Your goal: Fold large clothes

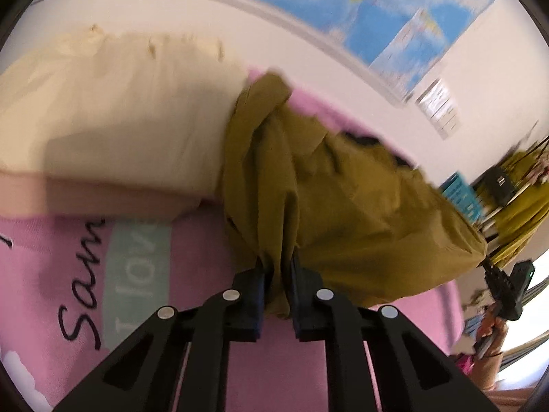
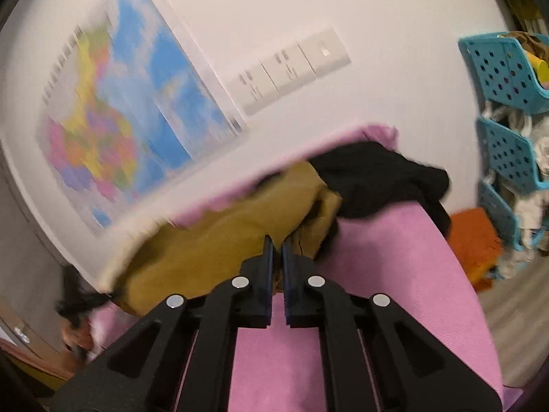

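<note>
An olive-mustard garment [image 1: 329,192] hangs stretched between both grippers above a pink bedspread [image 1: 192,274]. My left gripper [image 1: 277,267] is shut on a bunched edge of the garment, with cloth pinched between the blue pads. In the right wrist view the same garment [image 2: 219,240] spreads to the left, and my right gripper [image 2: 277,250] is shut on its edge. The other gripper [image 1: 504,285] shows at the garment's far corner in the left wrist view. Both views are blurred by motion.
A cream pillow [image 1: 113,113] lies on the bed at left. A black garment [image 2: 377,178] lies on the pink bedspread [image 2: 394,274] near the wall. A map poster [image 2: 130,116] hangs on the wall. Blue perforated baskets [image 2: 504,103] stand at right, with an orange cloth [image 2: 477,243] below.
</note>
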{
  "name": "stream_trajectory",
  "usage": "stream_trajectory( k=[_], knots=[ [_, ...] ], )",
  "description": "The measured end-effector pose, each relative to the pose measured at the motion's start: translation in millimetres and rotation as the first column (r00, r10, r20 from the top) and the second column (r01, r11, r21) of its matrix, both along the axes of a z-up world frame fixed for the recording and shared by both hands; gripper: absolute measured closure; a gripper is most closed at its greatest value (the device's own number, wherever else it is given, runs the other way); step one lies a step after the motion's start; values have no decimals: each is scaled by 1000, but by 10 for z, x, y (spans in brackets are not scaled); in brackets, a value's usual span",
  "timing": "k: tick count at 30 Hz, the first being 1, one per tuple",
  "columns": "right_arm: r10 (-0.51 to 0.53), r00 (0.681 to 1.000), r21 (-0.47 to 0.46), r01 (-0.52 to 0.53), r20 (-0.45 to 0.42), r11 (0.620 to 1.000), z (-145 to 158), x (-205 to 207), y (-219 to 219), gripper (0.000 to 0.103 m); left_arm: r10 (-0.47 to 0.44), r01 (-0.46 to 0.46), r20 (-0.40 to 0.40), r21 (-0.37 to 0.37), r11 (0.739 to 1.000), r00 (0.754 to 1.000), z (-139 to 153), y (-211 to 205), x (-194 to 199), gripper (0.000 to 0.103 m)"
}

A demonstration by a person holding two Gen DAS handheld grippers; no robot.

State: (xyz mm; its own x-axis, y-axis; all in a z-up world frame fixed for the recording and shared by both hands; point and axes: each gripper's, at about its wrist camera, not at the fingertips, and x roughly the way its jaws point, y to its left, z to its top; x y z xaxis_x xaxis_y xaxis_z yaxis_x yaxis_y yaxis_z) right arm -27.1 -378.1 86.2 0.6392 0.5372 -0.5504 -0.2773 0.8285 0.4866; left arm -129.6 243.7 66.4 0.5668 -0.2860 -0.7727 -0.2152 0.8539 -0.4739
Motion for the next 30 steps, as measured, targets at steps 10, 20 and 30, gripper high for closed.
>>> stream_trajectory(
  k=[10,20,30],
  knots=[
    [-99,995,-81,98,-11,992,-33,-73,-26,68,-3,-10,54,236,972,999,310,-232,-79,54],
    [157,986,-218,-140,63,966,180,38,980,47,-139,102,65,394,914,988,470,-722,169,45],
    [163,987,-279,-155,7,948,-64,165,1294,40,-167,146,21,391,909,986,282,-961,377,45]
  ],
)
